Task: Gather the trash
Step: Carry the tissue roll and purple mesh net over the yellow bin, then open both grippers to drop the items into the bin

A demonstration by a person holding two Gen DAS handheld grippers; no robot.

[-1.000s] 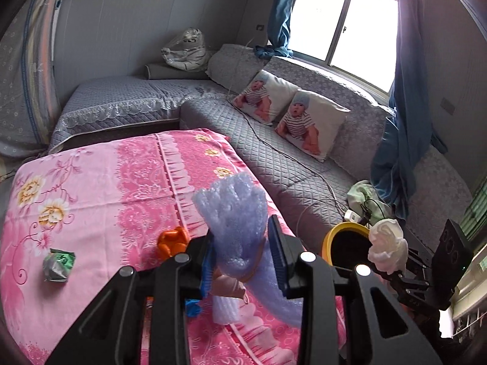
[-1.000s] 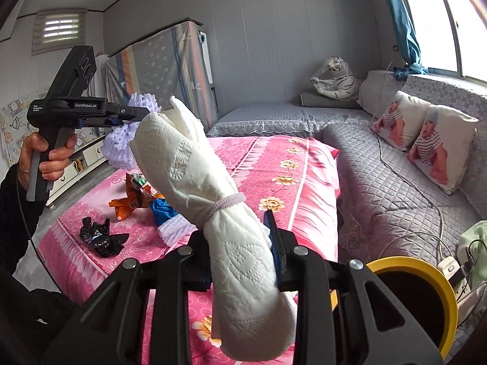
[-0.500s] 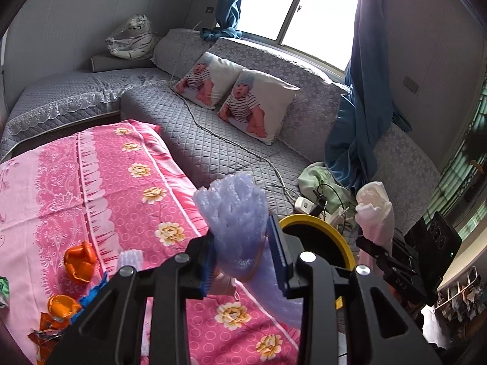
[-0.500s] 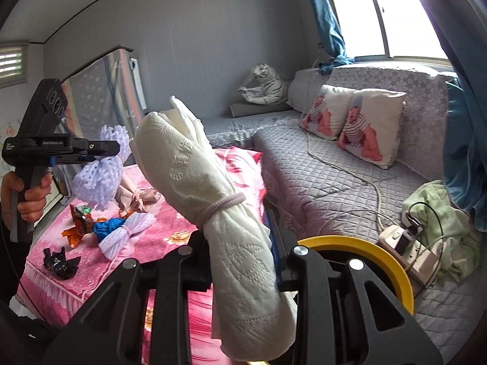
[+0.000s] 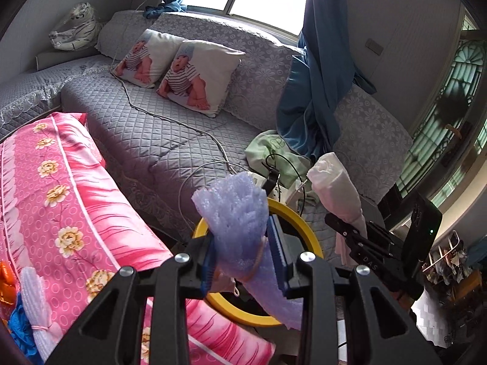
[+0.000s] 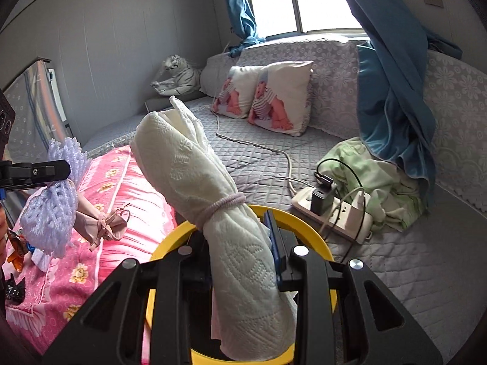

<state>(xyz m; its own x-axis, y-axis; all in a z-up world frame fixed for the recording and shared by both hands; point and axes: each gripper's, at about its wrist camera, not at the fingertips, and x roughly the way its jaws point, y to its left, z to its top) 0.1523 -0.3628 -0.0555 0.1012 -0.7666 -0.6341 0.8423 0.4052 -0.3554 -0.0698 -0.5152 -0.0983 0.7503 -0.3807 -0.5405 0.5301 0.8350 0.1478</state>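
Left tool [image 5: 242,261] clamps purple foam netting [image 5: 236,210]; right tool [image 6: 240,261] clamps a tied paper-towel roll [image 6: 213,194]. Both poised over the yellow-rimmed bin [image 6: 316,243], apparently directly below, for dropping.

Daylight floods in from the far window [image 5: 261,3], blown out white; corners darken and curve with fisheye distortion; focus stays sharp.
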